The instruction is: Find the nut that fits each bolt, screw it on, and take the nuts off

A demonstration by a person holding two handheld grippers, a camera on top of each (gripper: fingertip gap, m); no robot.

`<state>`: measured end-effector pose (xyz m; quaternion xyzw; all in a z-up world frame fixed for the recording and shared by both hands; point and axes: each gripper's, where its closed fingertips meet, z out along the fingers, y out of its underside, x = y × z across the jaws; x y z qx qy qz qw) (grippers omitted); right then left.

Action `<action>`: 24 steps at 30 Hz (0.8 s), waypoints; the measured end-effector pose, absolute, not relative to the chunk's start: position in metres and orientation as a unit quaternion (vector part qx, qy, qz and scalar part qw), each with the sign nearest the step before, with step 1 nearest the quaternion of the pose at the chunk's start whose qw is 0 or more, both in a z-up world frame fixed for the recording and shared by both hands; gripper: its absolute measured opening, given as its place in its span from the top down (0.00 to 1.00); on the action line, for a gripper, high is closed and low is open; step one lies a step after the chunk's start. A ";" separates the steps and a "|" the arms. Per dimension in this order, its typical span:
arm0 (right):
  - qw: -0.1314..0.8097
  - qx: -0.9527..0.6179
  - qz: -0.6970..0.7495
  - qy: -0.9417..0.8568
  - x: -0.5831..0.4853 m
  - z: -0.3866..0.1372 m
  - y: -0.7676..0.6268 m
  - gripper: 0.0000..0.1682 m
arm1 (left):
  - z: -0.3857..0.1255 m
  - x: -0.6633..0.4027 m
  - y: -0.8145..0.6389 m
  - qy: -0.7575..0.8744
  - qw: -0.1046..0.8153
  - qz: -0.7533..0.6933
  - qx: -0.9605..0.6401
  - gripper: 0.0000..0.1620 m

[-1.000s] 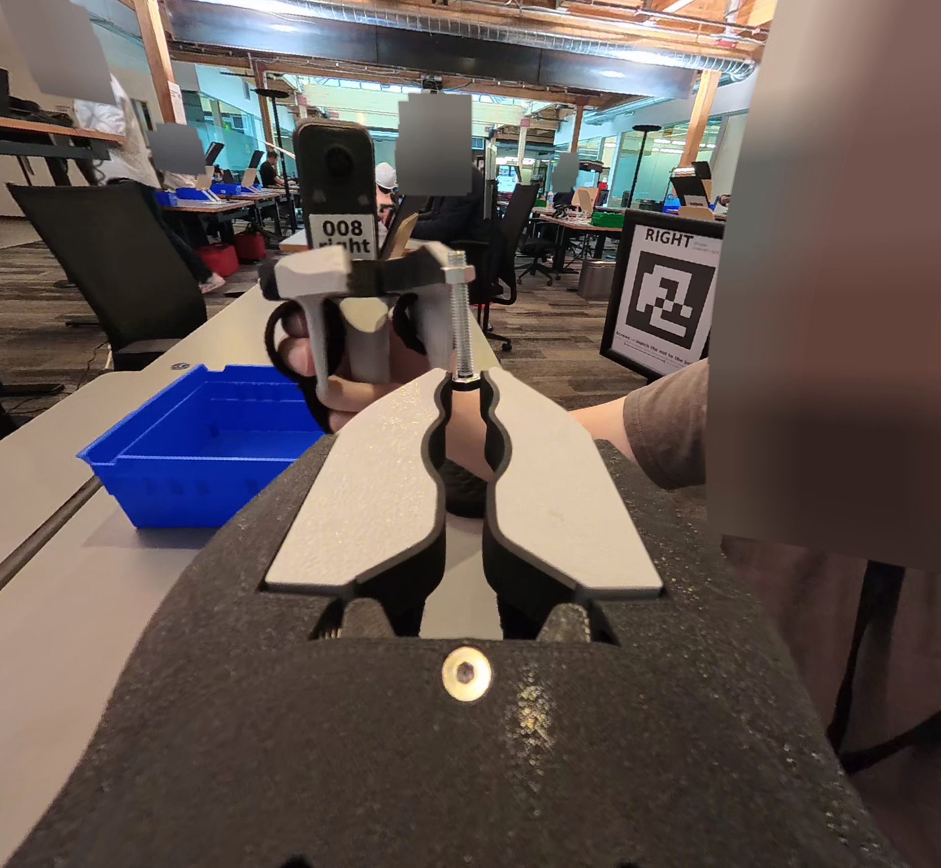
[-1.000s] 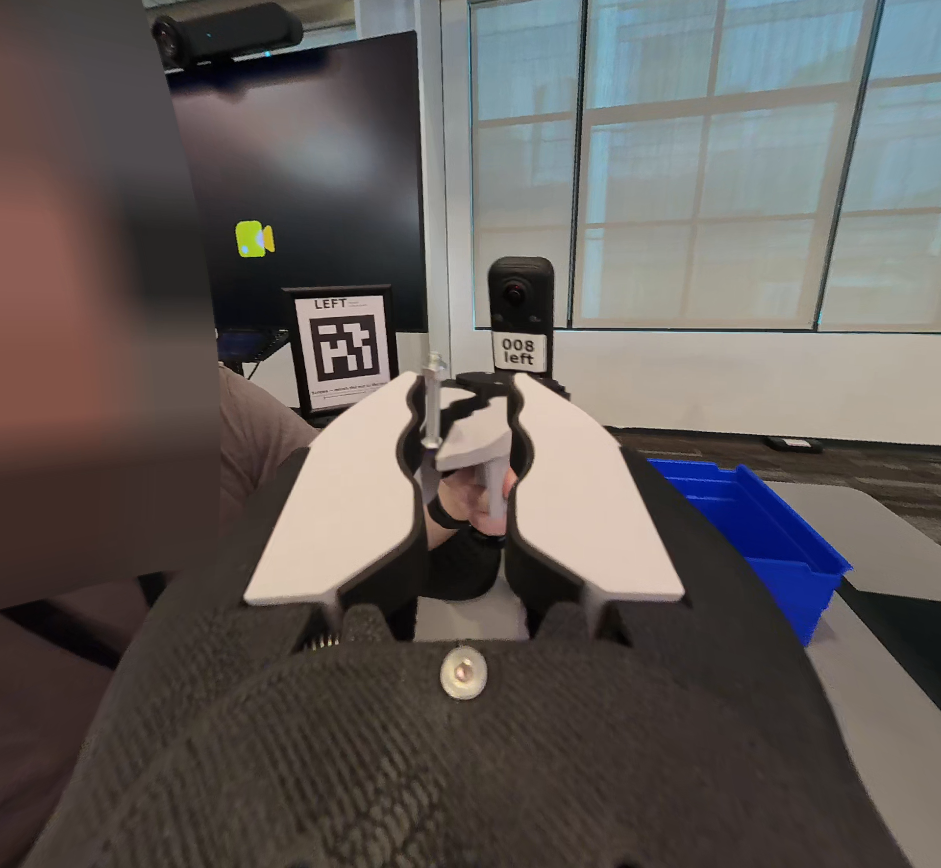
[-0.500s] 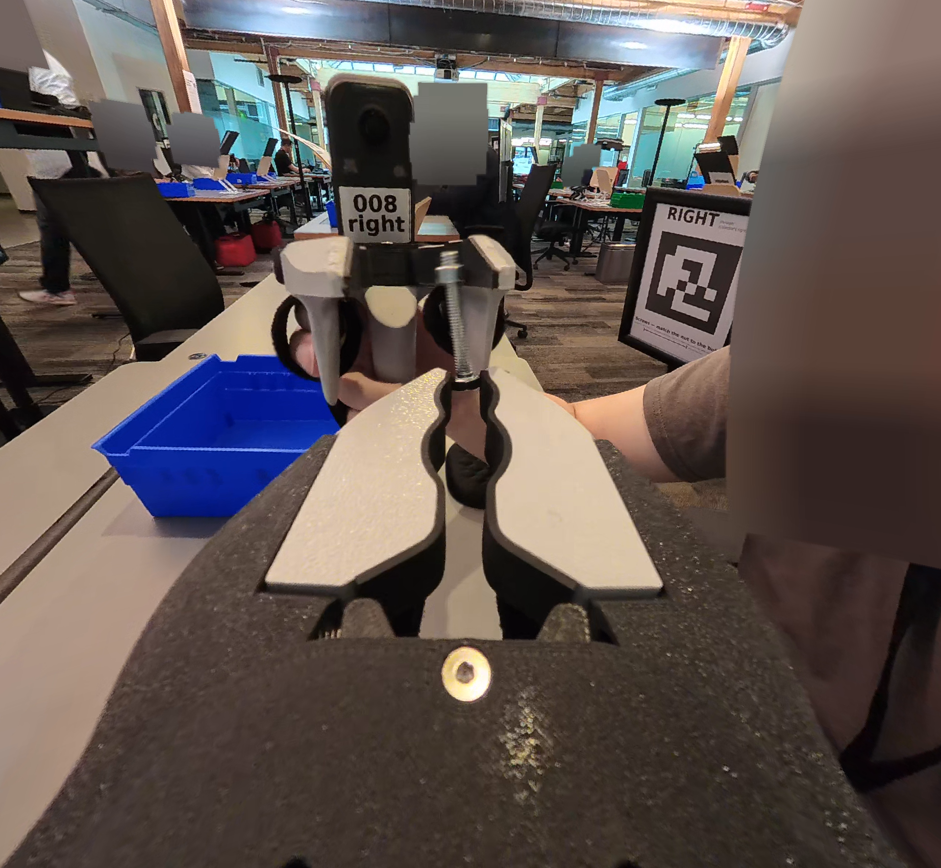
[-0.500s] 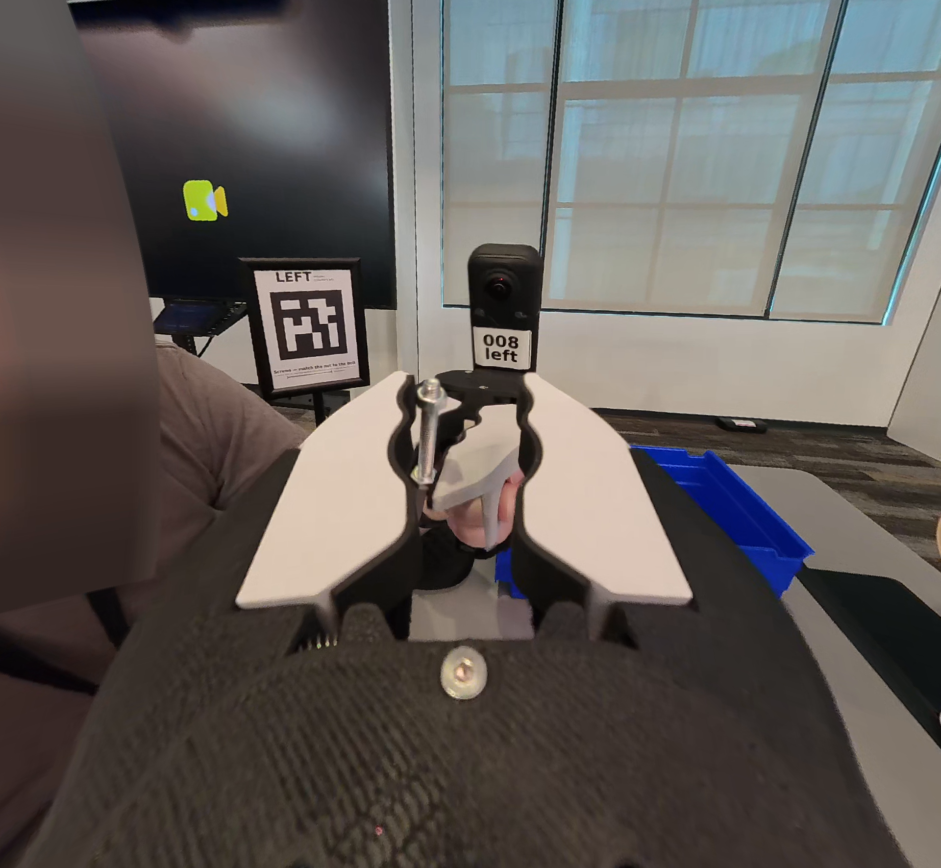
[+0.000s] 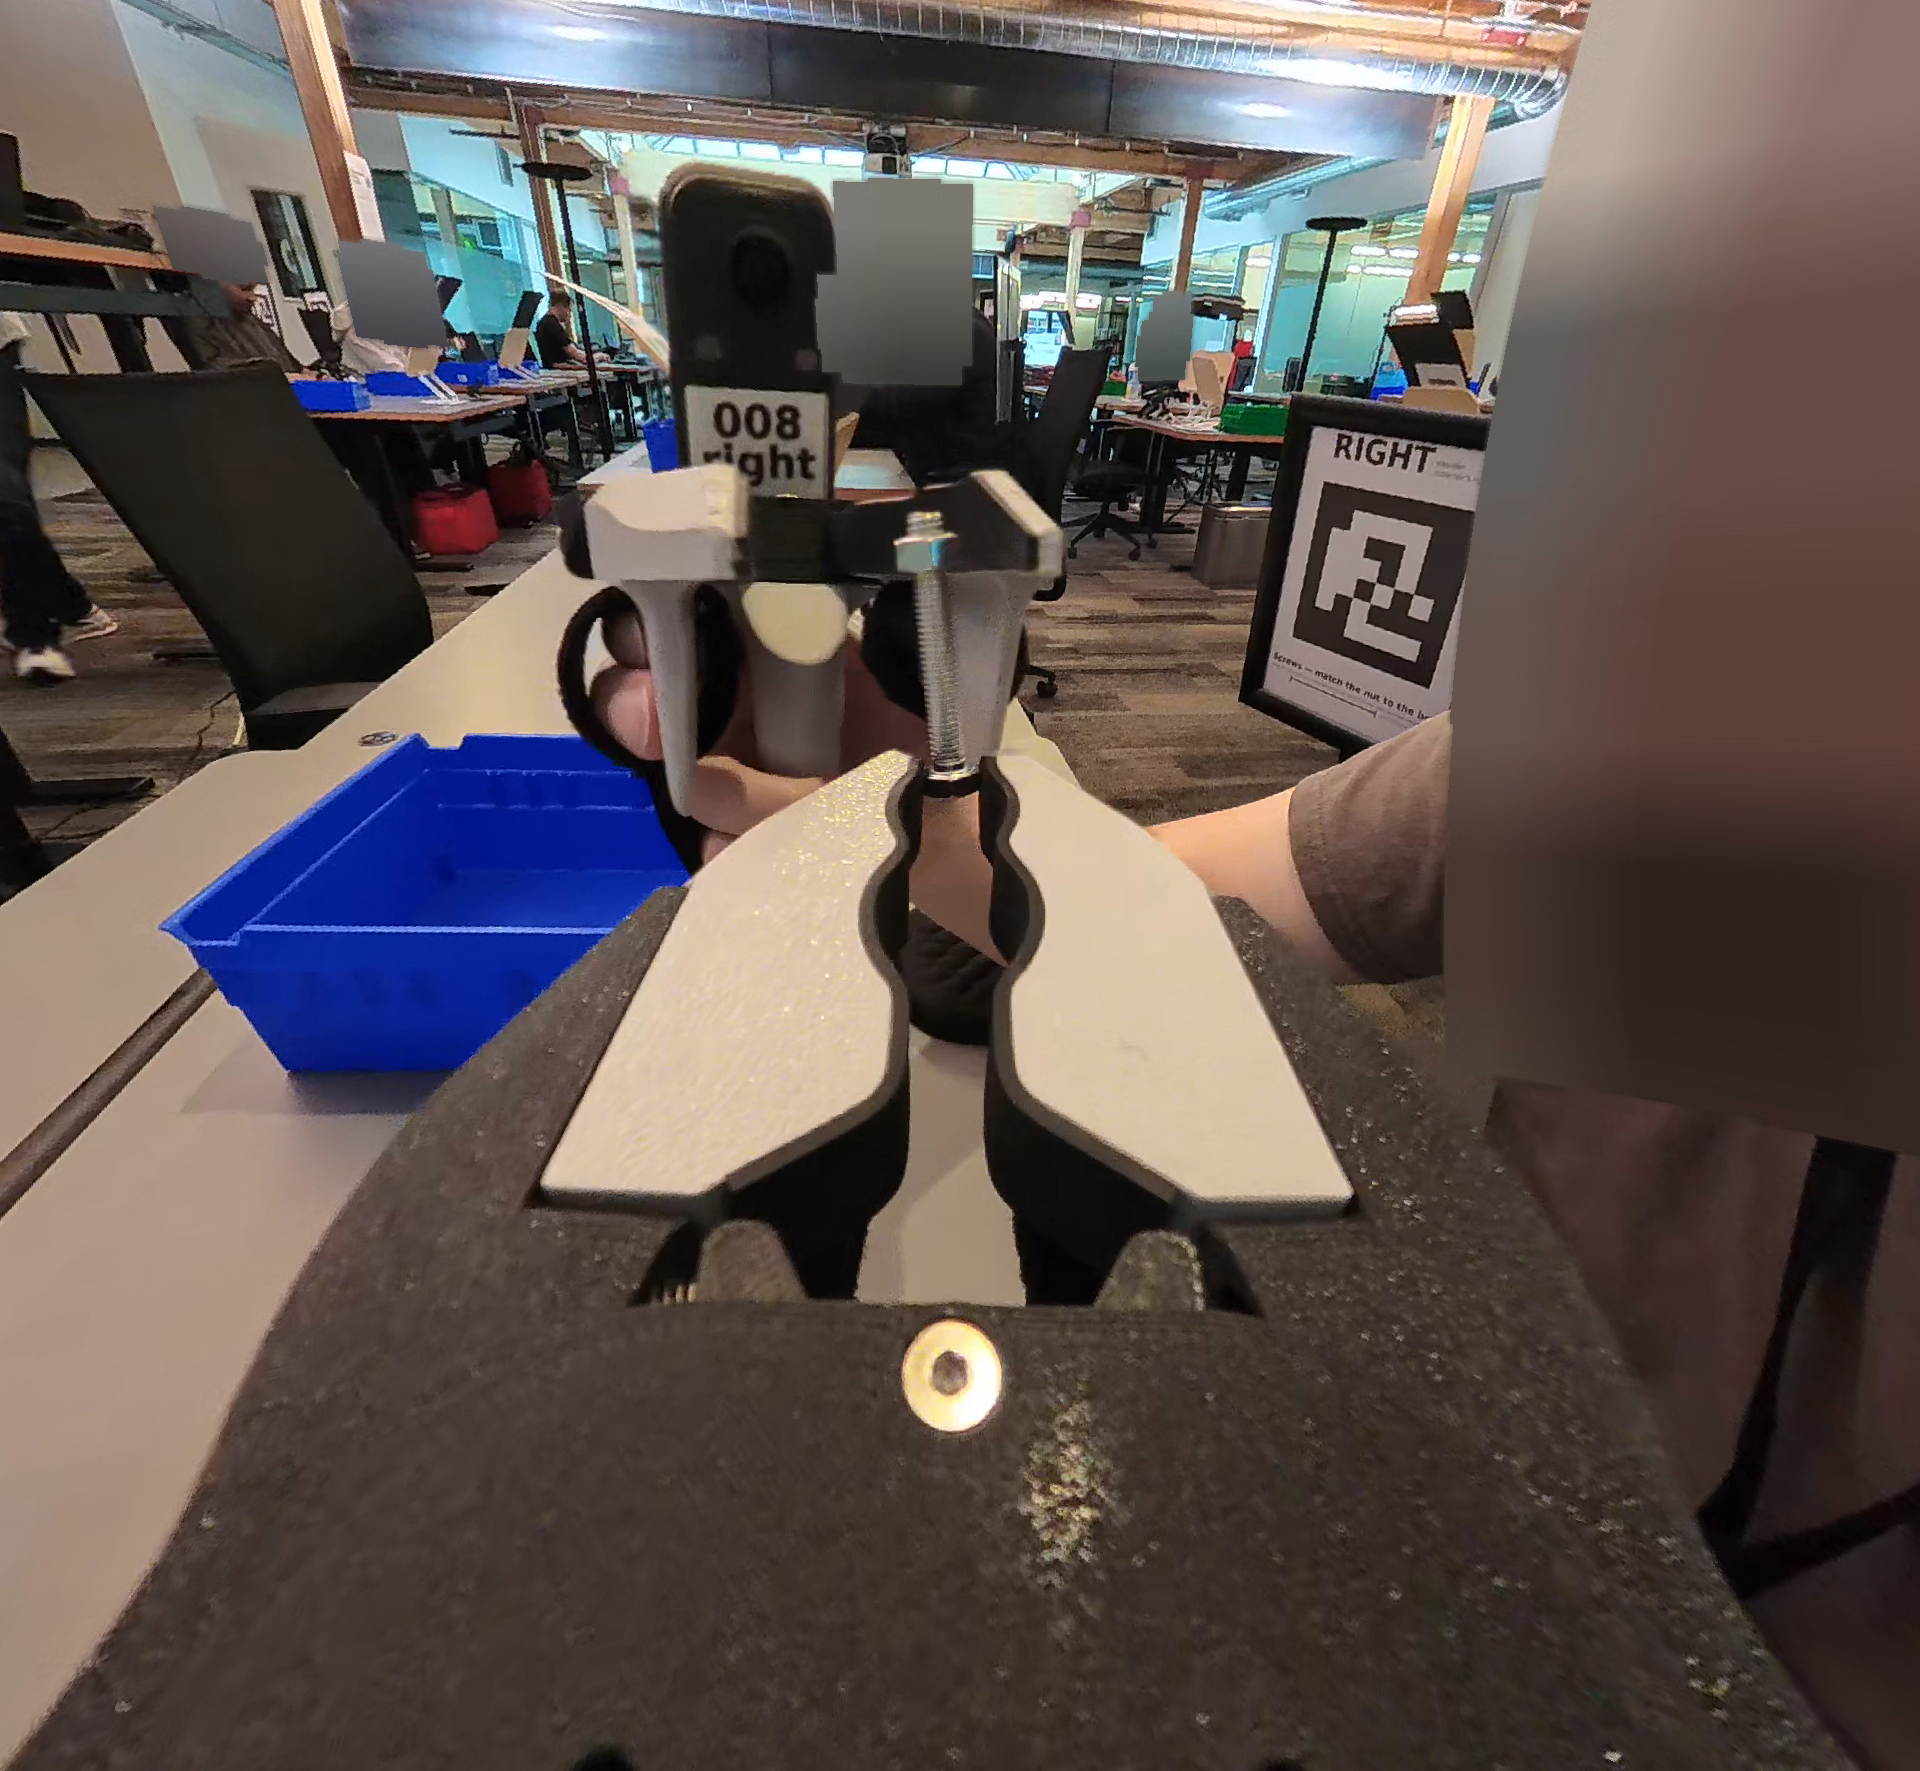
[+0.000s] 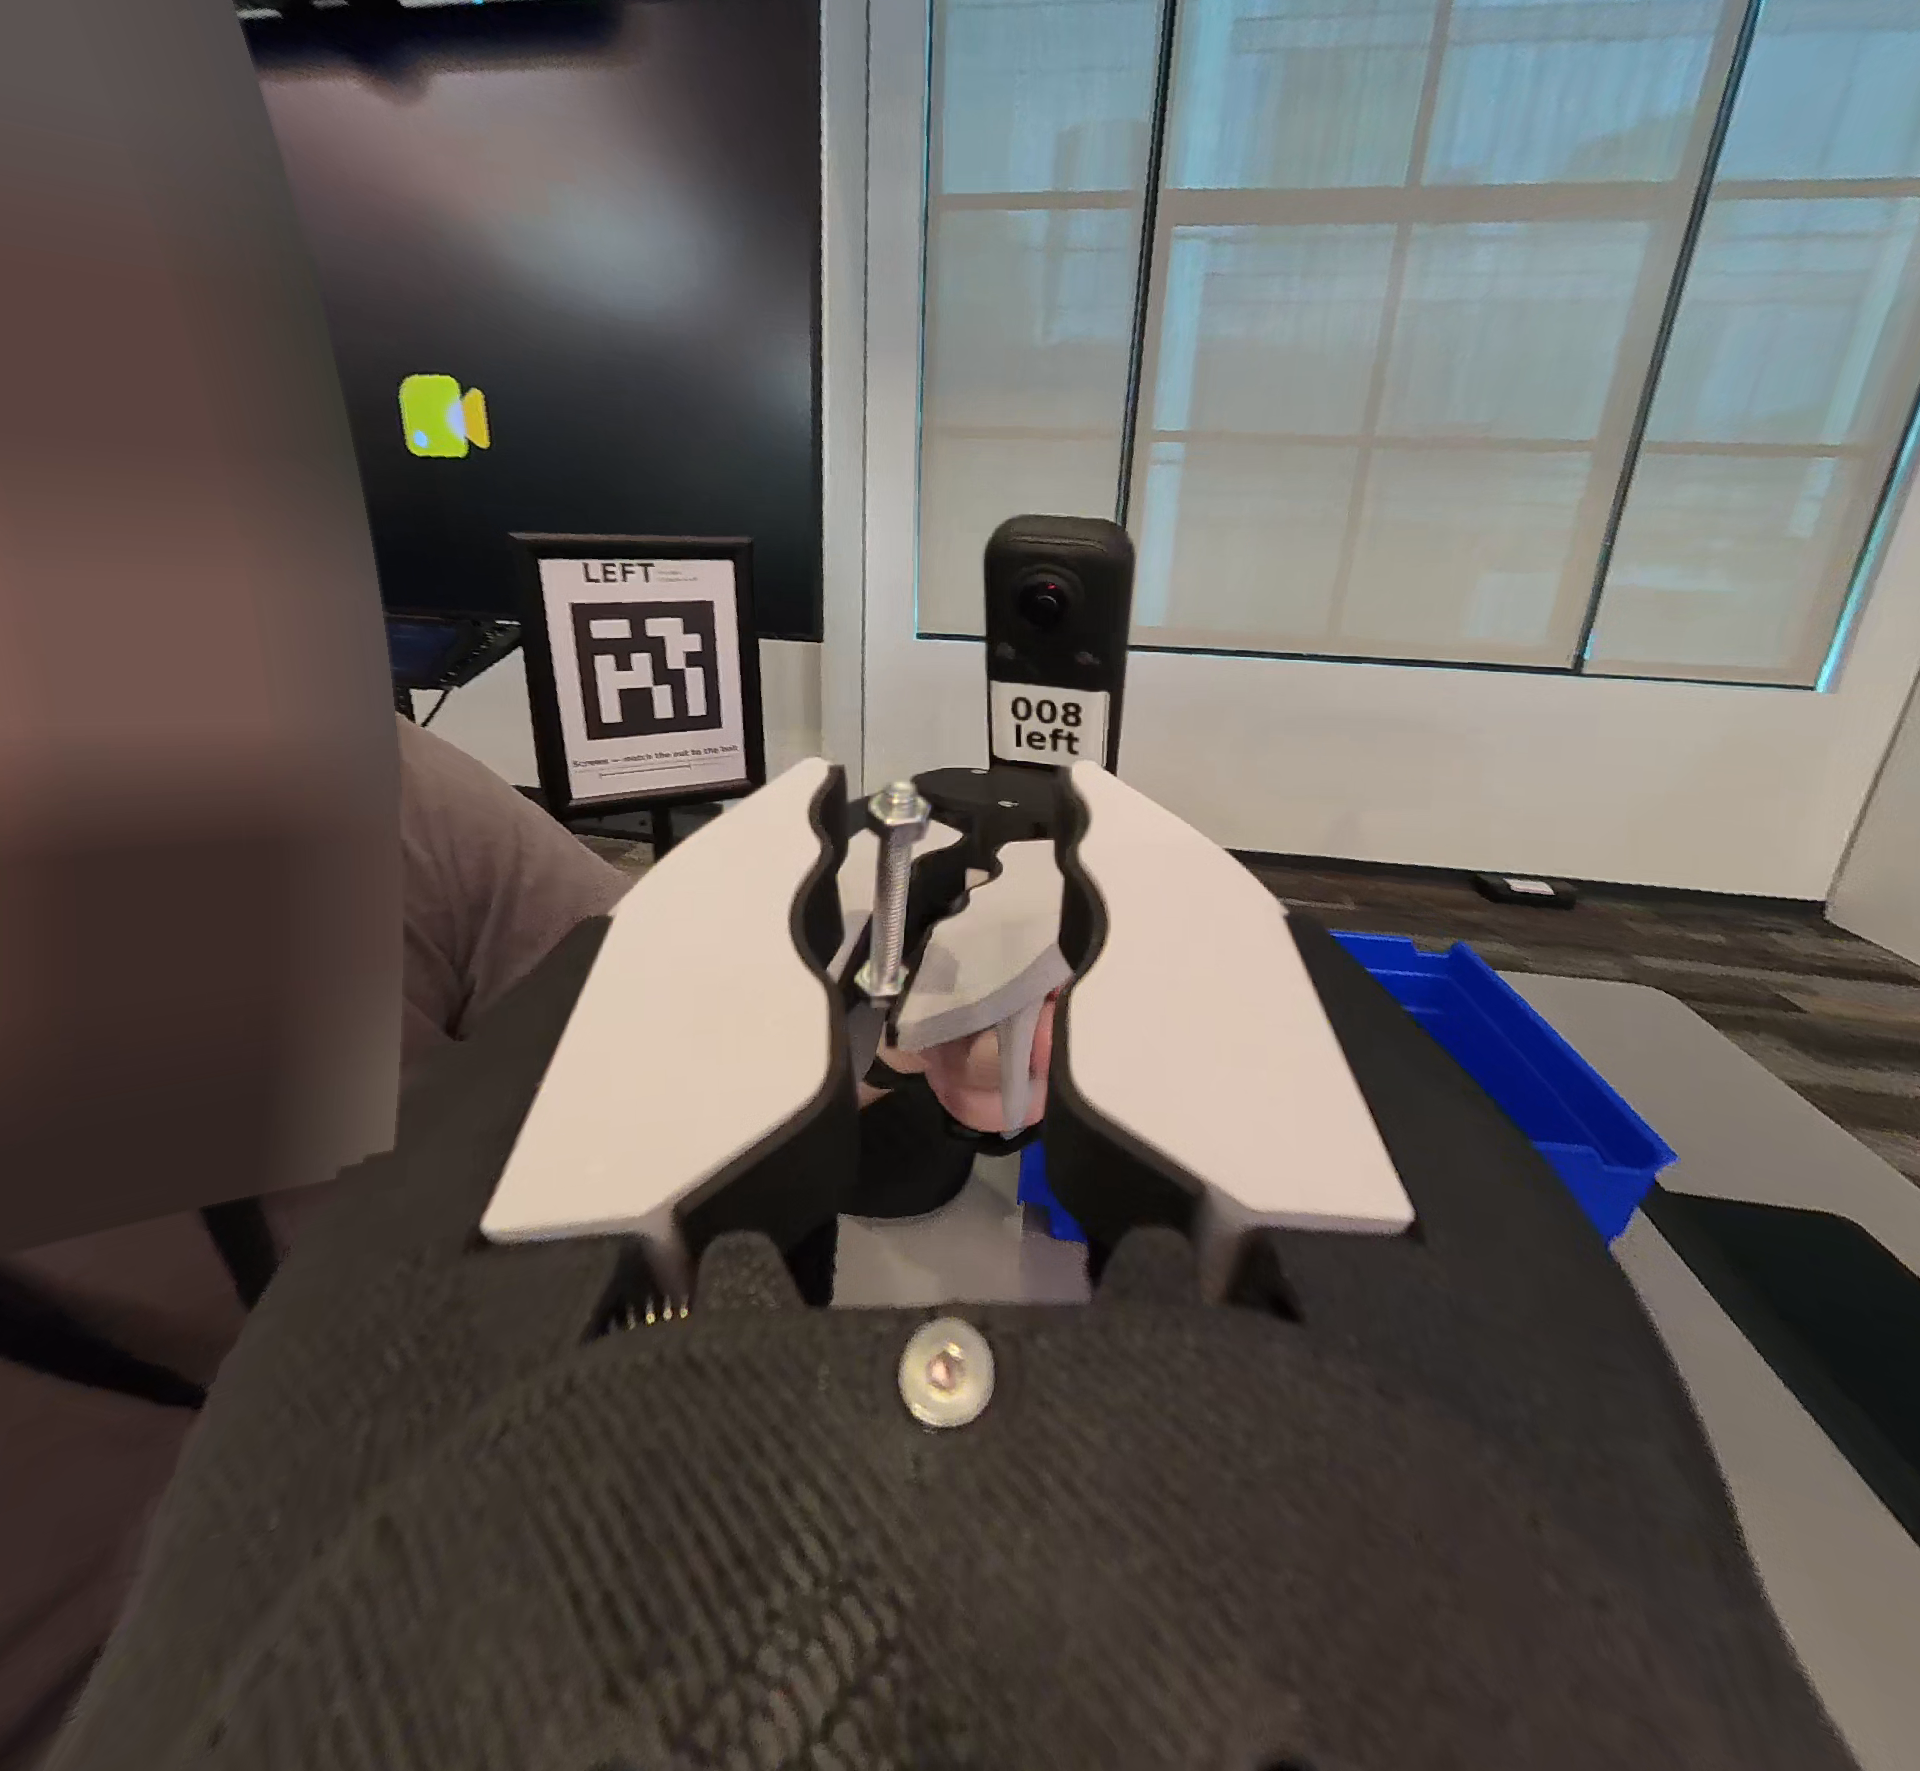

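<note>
A long silver bolt stands upright with a silver nut at the top of its thread. My left gripper is shut on the bolt's lower end. My right gripper faces it, held in a person's hand, with its jaws open. The nut sits between the right fingers, close to the left one; I cannot tell if it touches. The bolt runs down to the left gripper. The right gripper also shows in the left wrist view.
A blue bin stands on the grey table beside both grippers and shows in the right wrist view. Framed marker signs stand behind. A person's arm reaches in. An office chair stands beyond the table. The grippers' ends are close to 5 cm from one another.
The right gripper has come closer to the left one and shifted, so the nut end of the bolt now lies between its open fingers. The left gripper keeps its grip.
</note>
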<state>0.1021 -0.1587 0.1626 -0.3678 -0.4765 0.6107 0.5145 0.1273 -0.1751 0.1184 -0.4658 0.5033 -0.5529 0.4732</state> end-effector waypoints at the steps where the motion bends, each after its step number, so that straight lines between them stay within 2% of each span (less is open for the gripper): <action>1: 0.516 -0.374 0.607 -0.475 0.100 0.162 -0.158 0.77 | 0.118 0.128 -0.176 0.505 0.472 -0.552 -0.466 0.94; 24: 0.488 -0.365 0.640 -0.468 0.104 0.160 -0.155 0.77 | 0.121 0.127 -0.179 0.502 0.470 -0.563 -0.459 0.94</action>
